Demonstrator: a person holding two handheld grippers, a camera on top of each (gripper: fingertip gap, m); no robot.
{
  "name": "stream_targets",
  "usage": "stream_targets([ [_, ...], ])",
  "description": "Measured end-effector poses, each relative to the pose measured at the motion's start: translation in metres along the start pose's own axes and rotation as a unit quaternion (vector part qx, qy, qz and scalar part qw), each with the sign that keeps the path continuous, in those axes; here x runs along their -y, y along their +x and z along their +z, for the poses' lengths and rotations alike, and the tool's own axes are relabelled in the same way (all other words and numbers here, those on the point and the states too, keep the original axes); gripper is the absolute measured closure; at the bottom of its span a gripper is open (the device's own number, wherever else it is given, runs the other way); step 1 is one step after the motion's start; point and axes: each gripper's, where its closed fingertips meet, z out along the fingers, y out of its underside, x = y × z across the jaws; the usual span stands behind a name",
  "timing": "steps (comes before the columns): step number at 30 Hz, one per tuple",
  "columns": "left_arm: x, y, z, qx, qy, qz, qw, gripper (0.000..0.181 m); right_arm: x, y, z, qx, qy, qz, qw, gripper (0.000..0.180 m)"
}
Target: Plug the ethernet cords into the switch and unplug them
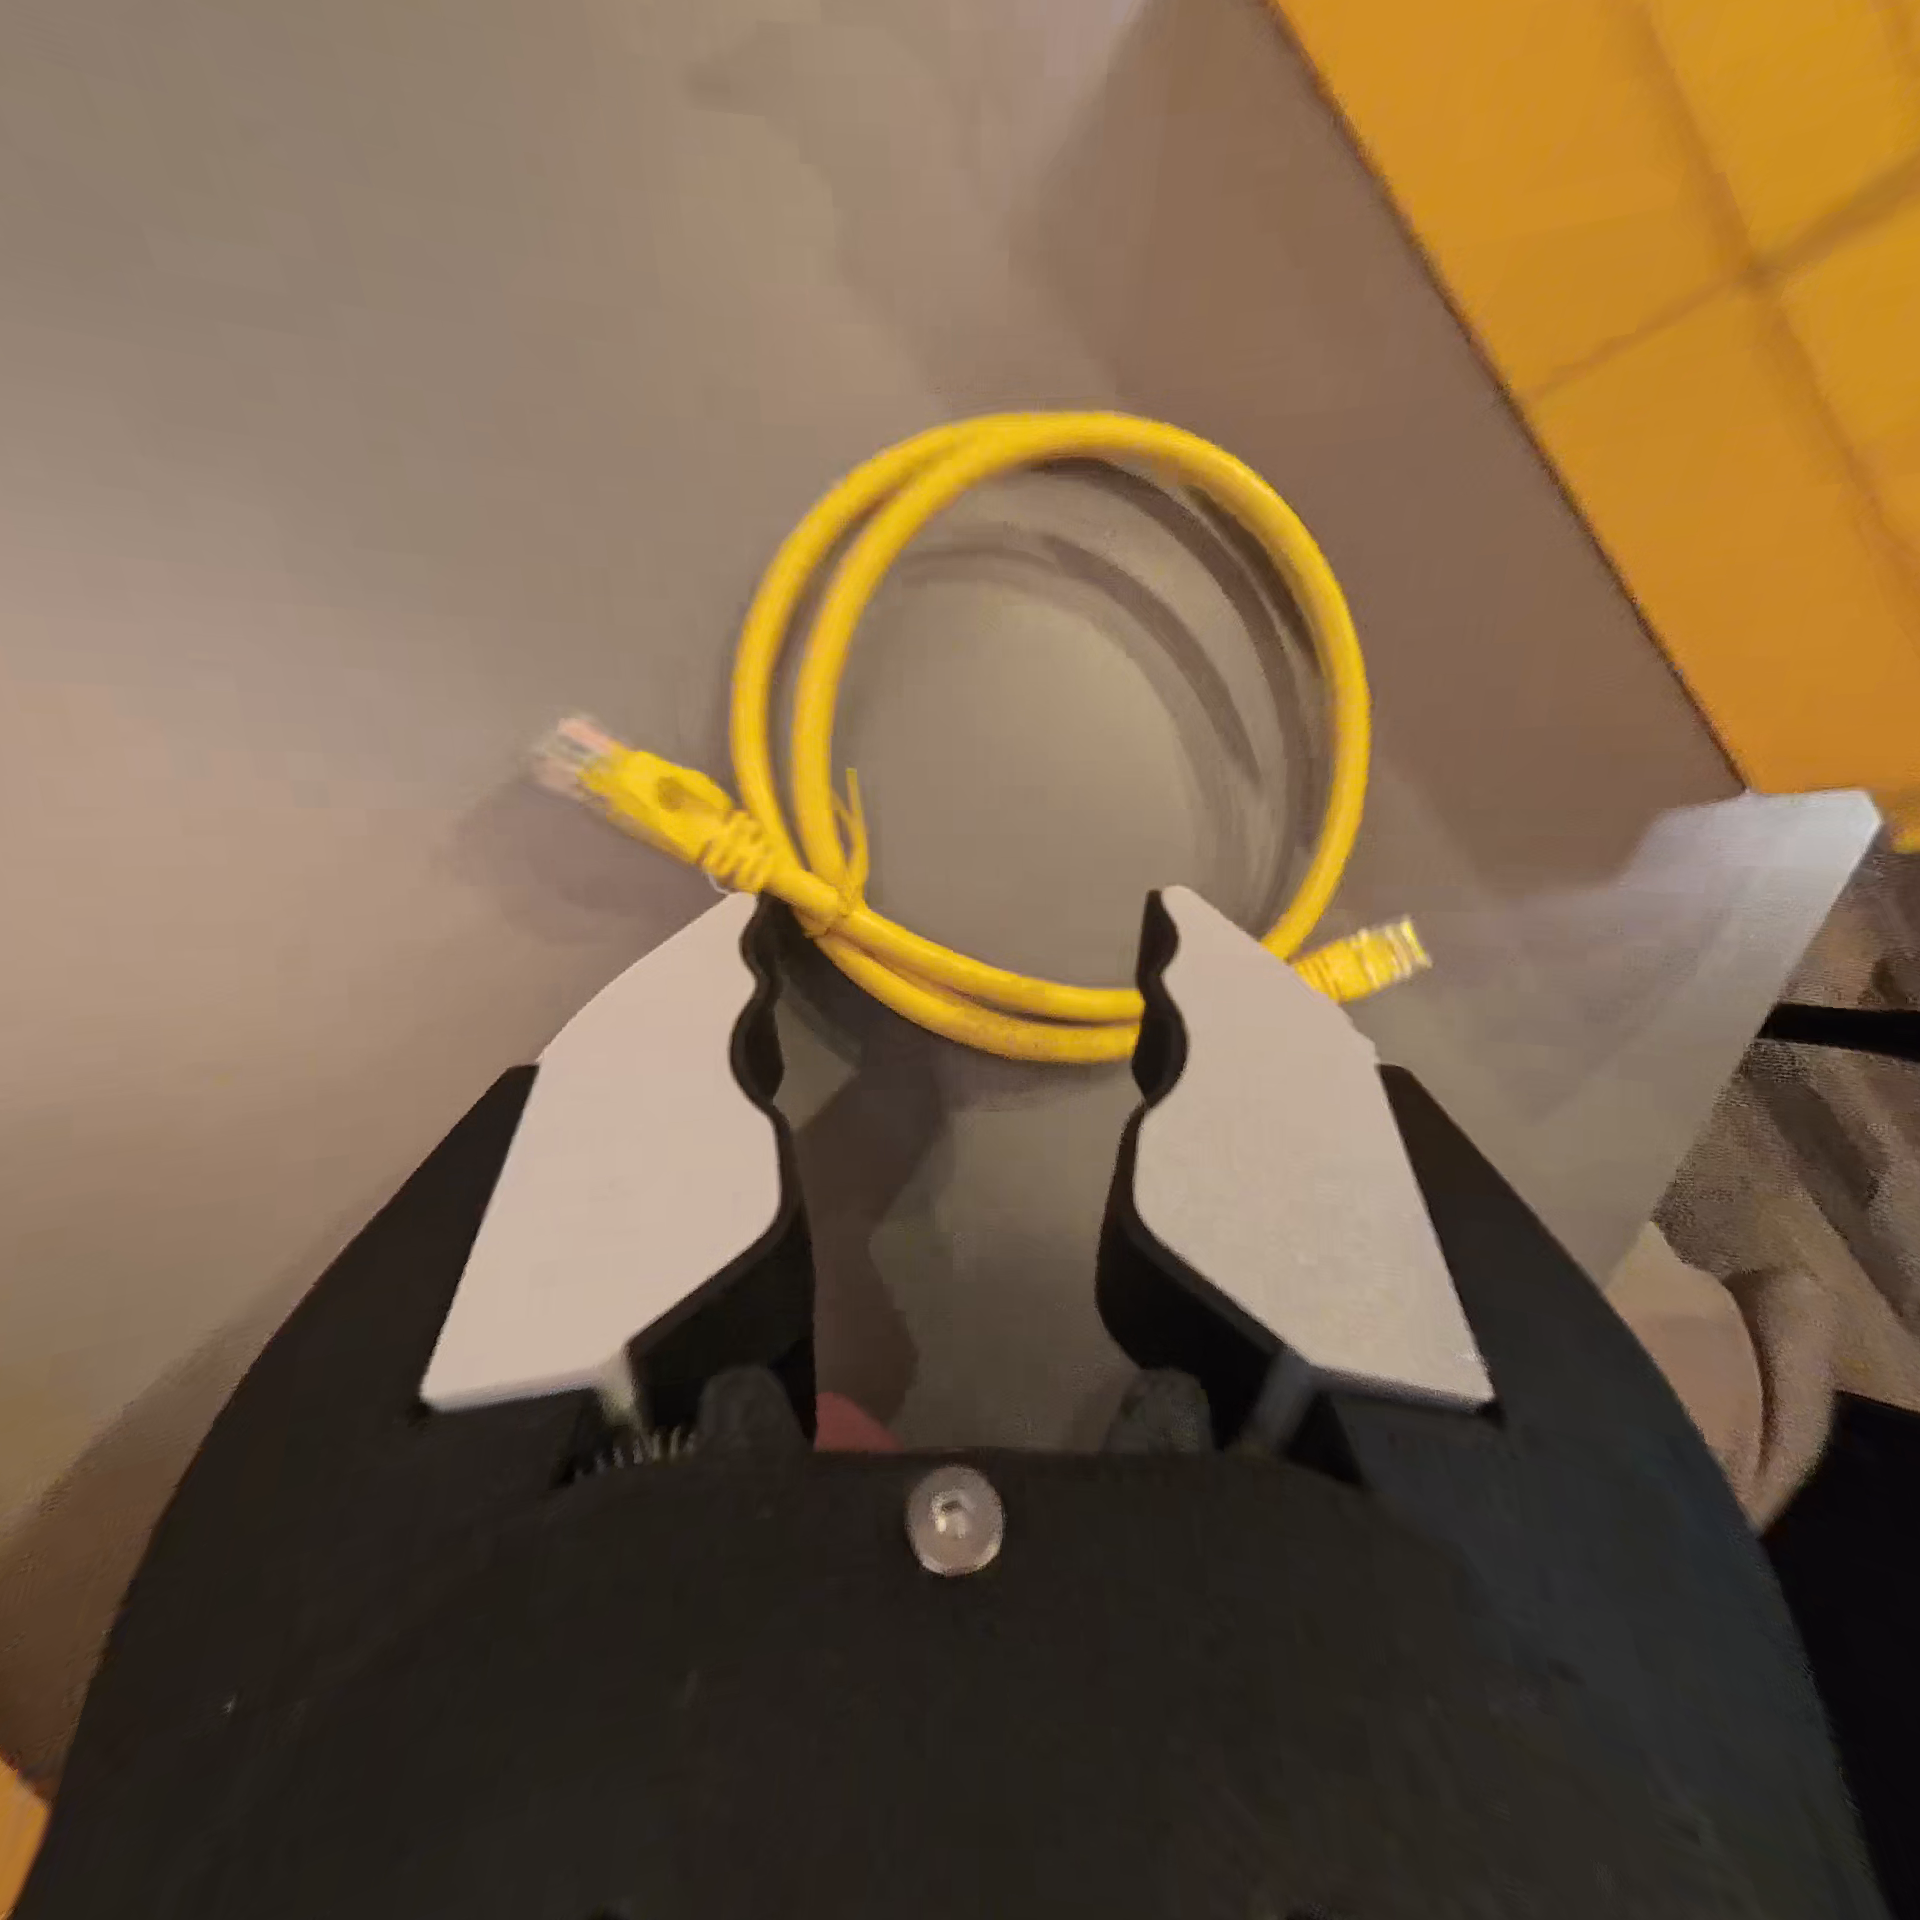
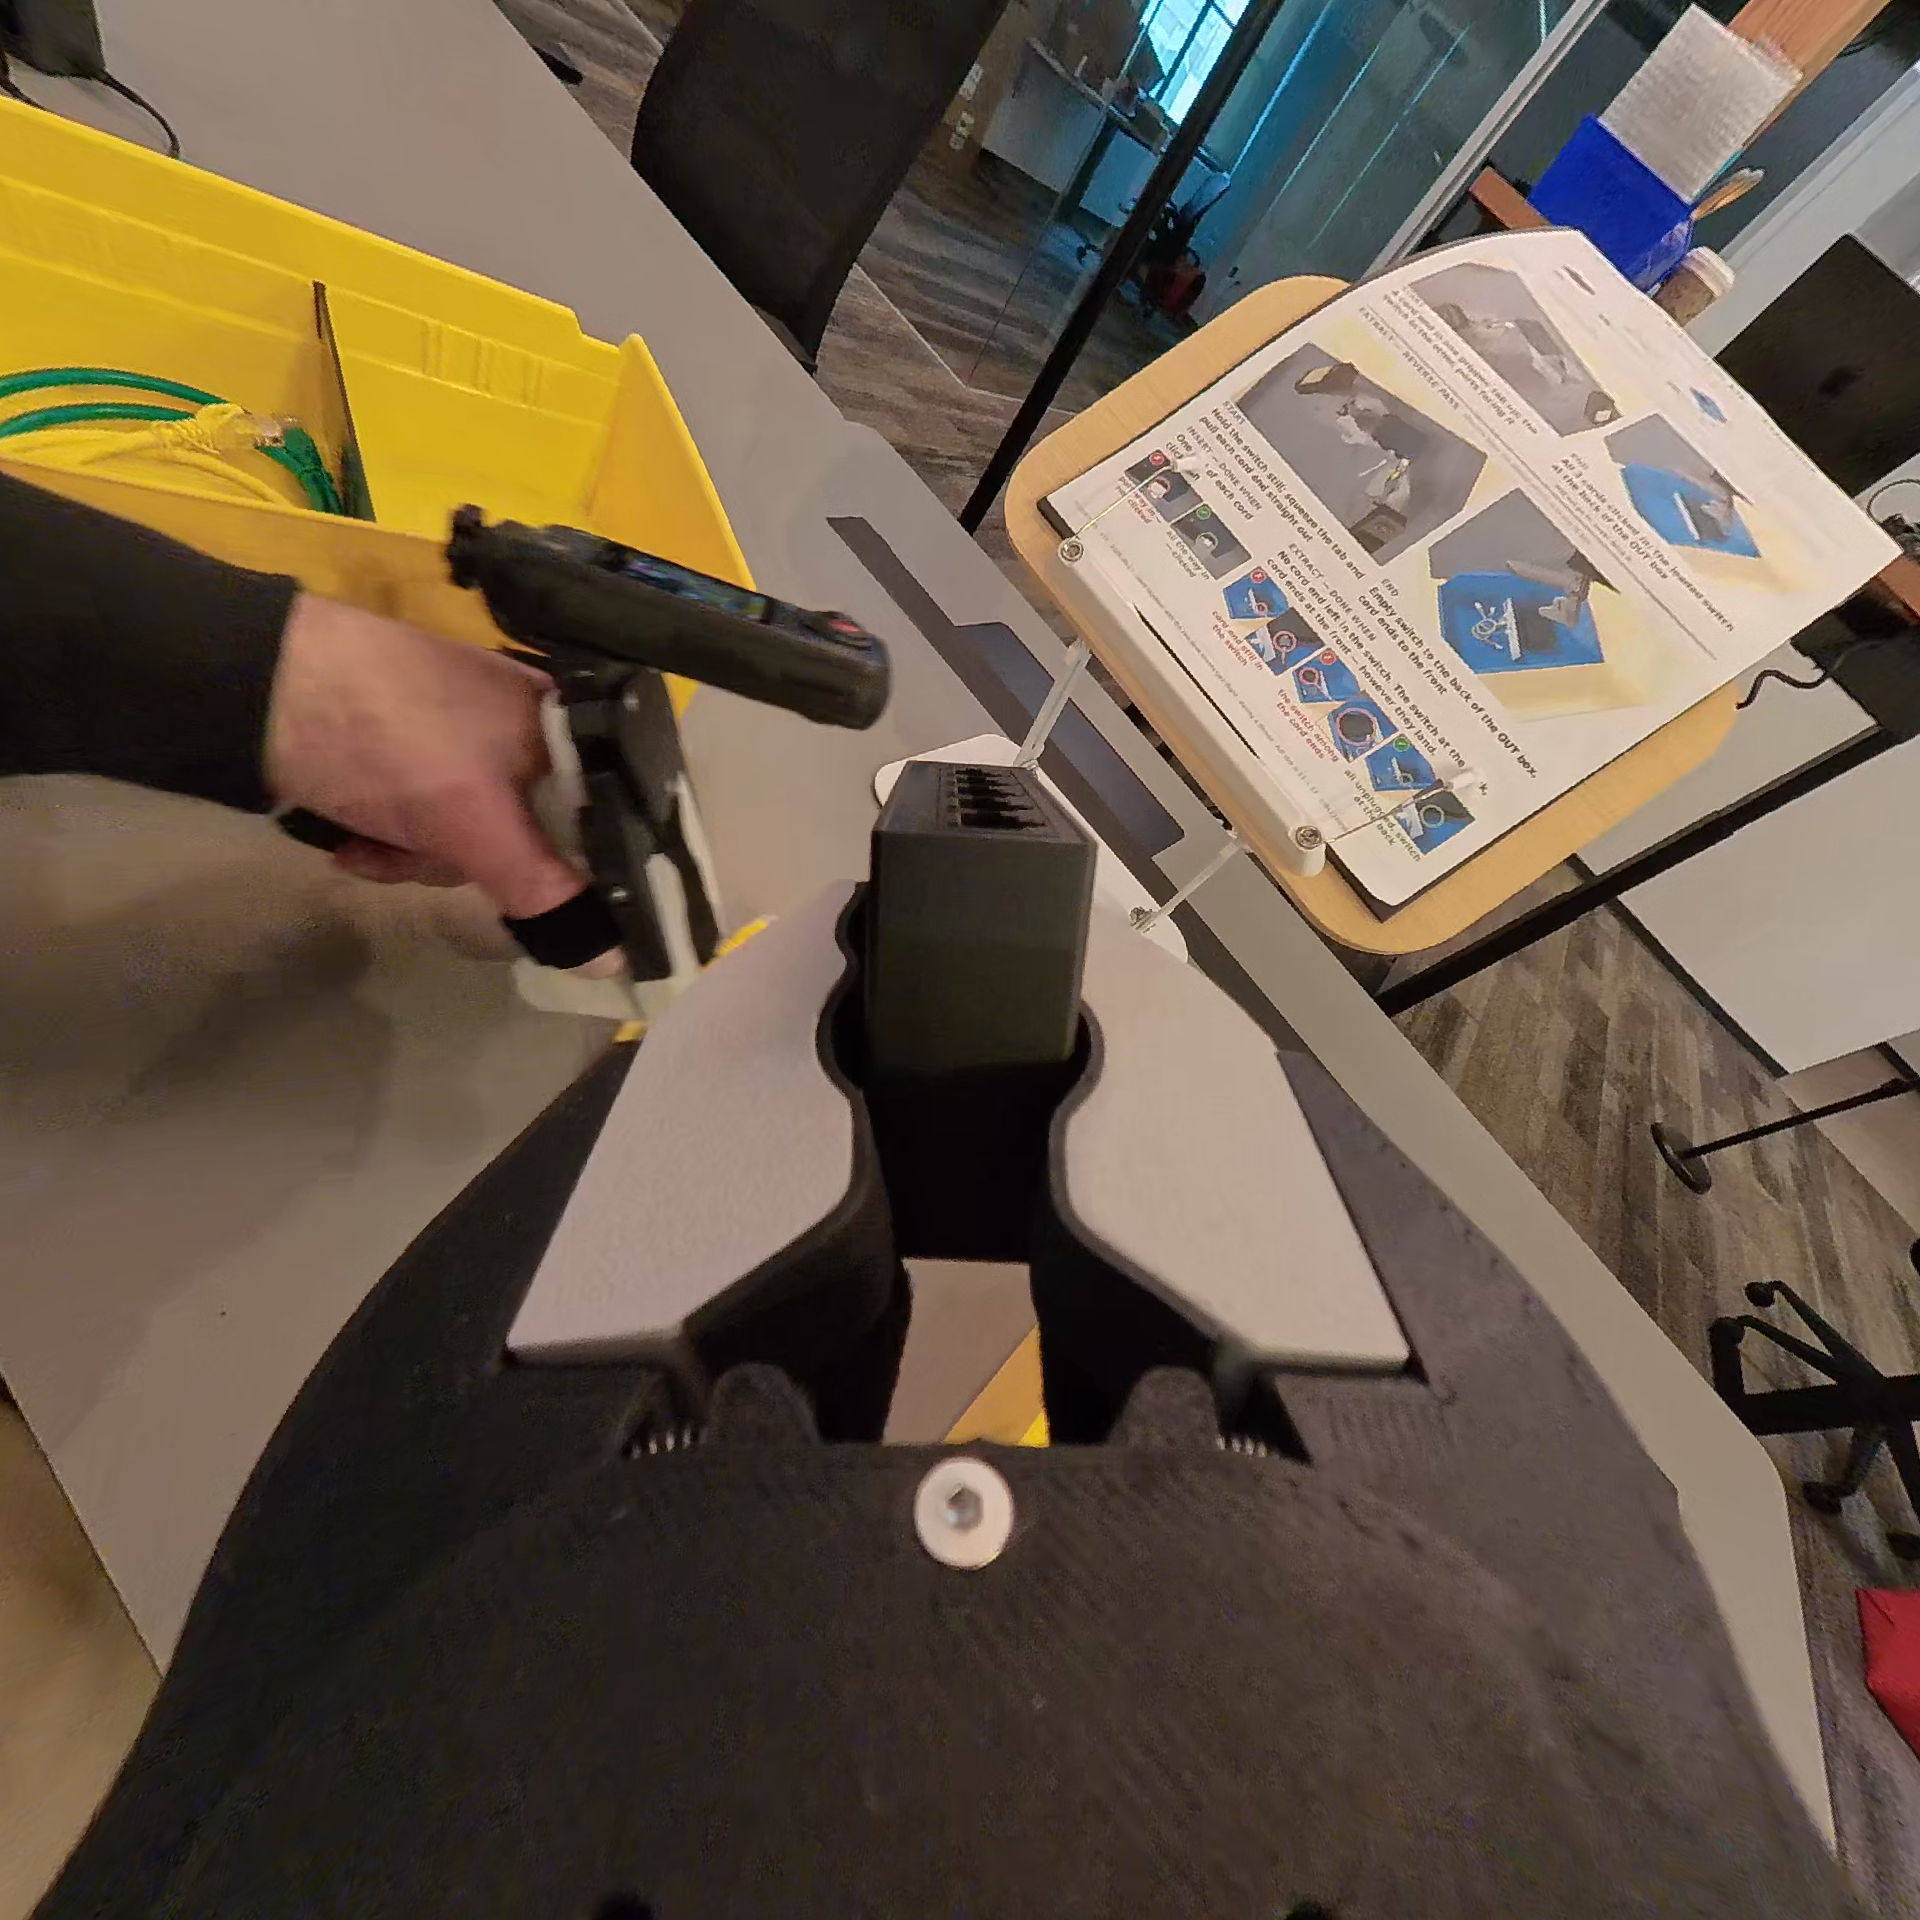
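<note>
A coiled yellow ethernet cord (image 1: 1049, 717) lies on the grey table (image 1: 364, 468), bound with a tie, one plug (image 1: 623, 779) at its left and one (image 1: 1366, 956) at its right. My left gripper (image 1: 951, 914) is open just above the near side of the coil, the cord running between its fingertips. My right gripper (image 2: 971, 966) is shut on the black switch (image 2: 977, 904), held upright with its row of empty ports (image 2: 987, 805) facing up and away. The left gripper (image 2: 649, 904), held by a hand, shows in the right wrist view pointing down at the table.
A yellow bin (image 2: 436, 364) with green and yellow cords (image 2: 208, 436) stands at the left; its wall also shows in the left wrist view (image 1: 1662, 260). A tilted stand with a printed instruction sheet (image 2: 1455, 561) stands beyond the table edge. An office chair (image 2: 790, 135) is behind. Tip to tip, the grippers are about 25 centimetres apart.
</note>
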Motion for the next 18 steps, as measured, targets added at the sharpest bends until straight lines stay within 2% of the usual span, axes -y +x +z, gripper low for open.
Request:
stream_targets([
  [1,0.009,-0.007,0.003,0.006,0.004,0.017,1.000,0.121,0.000,0.000,0.000,0.001,-0.001,0.001,1.000,0.151],
  [3,0.015,-0.014,-0.002,0.031,0.002,0.042,0.999,0.121,0.000,0.000,-0.001,-0.001,-0.002,-0.001,1.000,0.151],
  [5,0.014,-0.010,-0.013,0.030,0.015,0.011,0.999,0.111,0.000,0.003,-0.003,-0.005,0.000,-0.002,1.000,0.151],
  [7,0.012,-0.021,-0.022,0.066,0.037,-0.011,0.997,0.107,0.000,0.006,-0.004,-0.005,0.005,0.008,1.000,0.151],
  [12,0.000,-0.011,0.003,0.062,0.014,-0.037,0.997,0.099,-0.003,0.003,0.001,0.004,0.005,0.013,1.000,0.150],
  [13,0.006,-0.010,0.008,0.069,0.025,-0.030,0.997,0.102,-0.003,0.002,0.001,0.005,0.005,0.012,1.000,0.150],
  [18,0.020,-0.022,0.022,0.140,0.010,0.068,0.988,0.158,-0.003,0.003,0.000,0.003,0.004,0.014,1.000,0.150],
])
